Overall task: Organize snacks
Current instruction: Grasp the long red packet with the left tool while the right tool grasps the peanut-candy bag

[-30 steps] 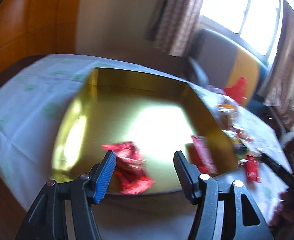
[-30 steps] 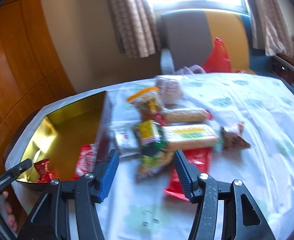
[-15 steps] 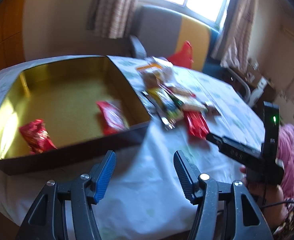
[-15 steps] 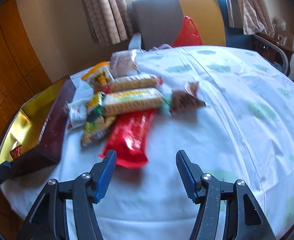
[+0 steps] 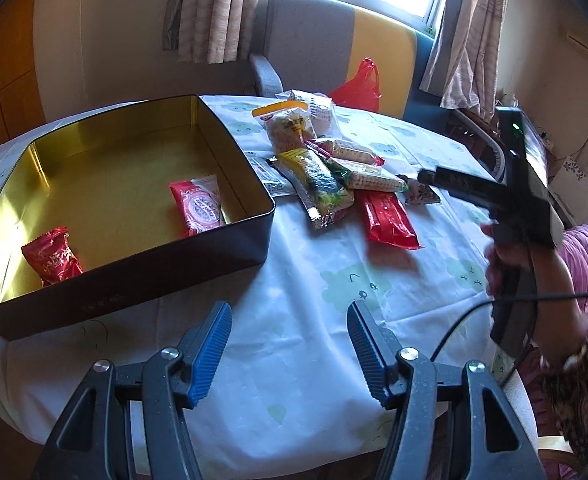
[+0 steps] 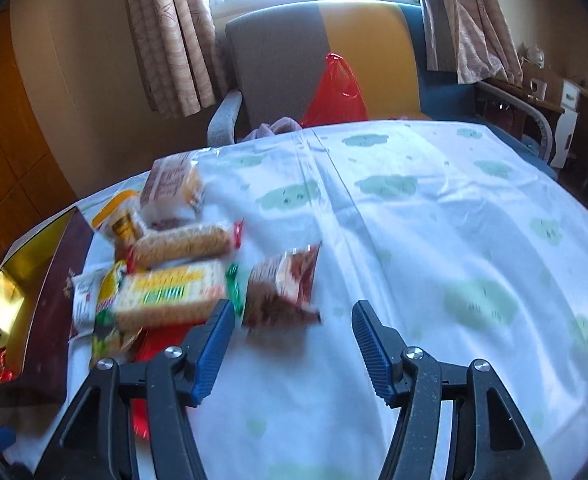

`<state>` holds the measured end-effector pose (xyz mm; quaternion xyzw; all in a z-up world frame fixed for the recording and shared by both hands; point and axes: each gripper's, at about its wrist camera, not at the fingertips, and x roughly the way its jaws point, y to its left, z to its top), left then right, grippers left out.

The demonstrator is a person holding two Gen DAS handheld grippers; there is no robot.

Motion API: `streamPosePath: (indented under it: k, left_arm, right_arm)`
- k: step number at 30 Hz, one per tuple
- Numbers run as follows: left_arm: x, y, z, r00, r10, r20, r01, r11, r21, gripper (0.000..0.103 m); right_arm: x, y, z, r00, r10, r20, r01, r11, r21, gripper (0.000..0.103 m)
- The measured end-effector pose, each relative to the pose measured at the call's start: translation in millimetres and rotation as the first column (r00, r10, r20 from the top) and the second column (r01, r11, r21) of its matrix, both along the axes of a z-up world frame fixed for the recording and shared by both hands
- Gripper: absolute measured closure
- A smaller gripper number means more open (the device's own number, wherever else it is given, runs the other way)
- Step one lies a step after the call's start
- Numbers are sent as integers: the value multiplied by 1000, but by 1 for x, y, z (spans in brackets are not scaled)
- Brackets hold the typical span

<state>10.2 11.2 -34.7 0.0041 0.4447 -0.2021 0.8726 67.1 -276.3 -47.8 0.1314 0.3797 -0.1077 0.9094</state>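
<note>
Both claws (image 5: 288,350) (image 6: 290,348) tilted down, open.

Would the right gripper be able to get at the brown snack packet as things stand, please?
Probably yes. The right gripper is open and empty, and the brown packet lies just ahead of it at the pile's edge, uncovered, with bare tablecloth beside it.

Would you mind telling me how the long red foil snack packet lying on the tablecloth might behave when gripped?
The long red foil snack packet looks glossy, so probably slippery. It lies flat and slim, so likely light. Its crimped ends suggest it may bend and crinkle.
</note>
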Motion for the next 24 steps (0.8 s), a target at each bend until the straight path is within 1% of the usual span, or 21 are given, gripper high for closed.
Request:
streamPosePath:
  k: [3,5,7,8,9,12,16,18,20,24]
  left_arm:
    - [0,-2,-1,1000,4,-6,-4,1000,7,42]
    - [-1,-3,0,1000,4,-4,-4,1000,20,42]
    - [-1,-5,0,1000,0,-2,0,1000,30,42]
    - [-1,-6,1,1000,-3,0,3,999,34,42]
    - [0,-7,1,1000,-5,3,5,999,37,42]
    - [2,-13,1,1000,-16,1,16,999,45,42]
    - [6,-27,0,999,-51,-6,51,997,56,42]
    - [8,-34,1,998,-67,-2,67,996,61,42]
    - [10,-47,3,996,-90,9,89,993,74,42]
    - [22,-75,4,990,-139,0,139,988,74,42]
  right_arm:
    - [22,-3,-1,1000,11,-14,-11,1000,-12,42]
    - [33,0,-6,999,22,-42,-23,999,-22,45]
    - [42,2,-14,997,38,-73,-40,999,-27,52]
    - [44,2,-18,996,47,-82,-49,999,-24,58]
    - [45,2,-21,995,54,-86,-56,998,-20,58]
    - [39,-8,-22,997,37,-69,-35,999,24,58]
    - [25,-22,-23,997,25,-68,-23,999,33,58]
    - [17,-27,-23,998,26,-65,-24,999,21,58]
    - [8,-31,-23,998,25,-60,-25,1000,2,58]
    - [-3,-38,-26,999,-13,-37,14,1000,21,58]
